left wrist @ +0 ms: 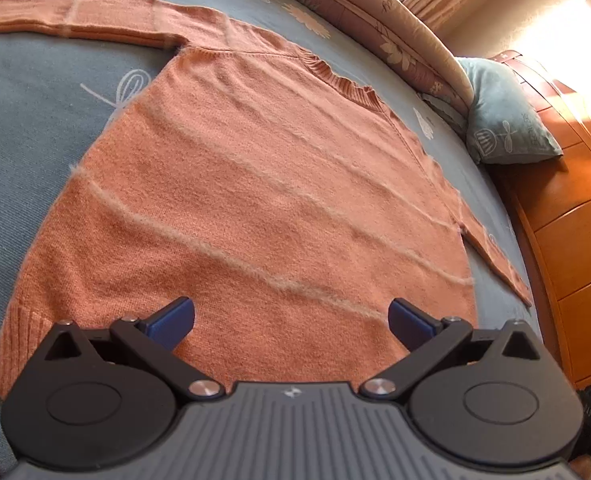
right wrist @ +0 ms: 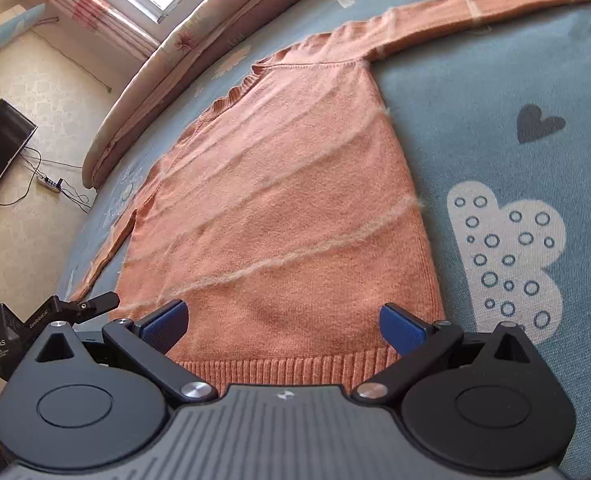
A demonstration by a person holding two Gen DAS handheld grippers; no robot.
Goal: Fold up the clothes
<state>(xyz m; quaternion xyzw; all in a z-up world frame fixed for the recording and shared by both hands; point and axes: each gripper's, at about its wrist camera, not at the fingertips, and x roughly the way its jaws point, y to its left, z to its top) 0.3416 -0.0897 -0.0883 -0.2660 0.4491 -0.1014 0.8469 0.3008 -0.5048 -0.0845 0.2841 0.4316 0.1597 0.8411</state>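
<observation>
While the orange sweater point(left wrist: 255, 184) lies flat and spread out on the blue bedsheet point(left wrist: 35, 128), both claws hang above its lower hem; the left gripper point(left wrist: 291, 322) has its blue fingers point(left wrist: 173, 320) wide apart and holds nothing; the right gripper point(right wrist: 285, 326) is spread the same way, also empty; one sleeve point(right wrist: 475, 12) stretches straight to the side; a pillow point(left wrist: 503, 120) leans near the wooden headboard point(left wrist: 567, 208).
</observation>
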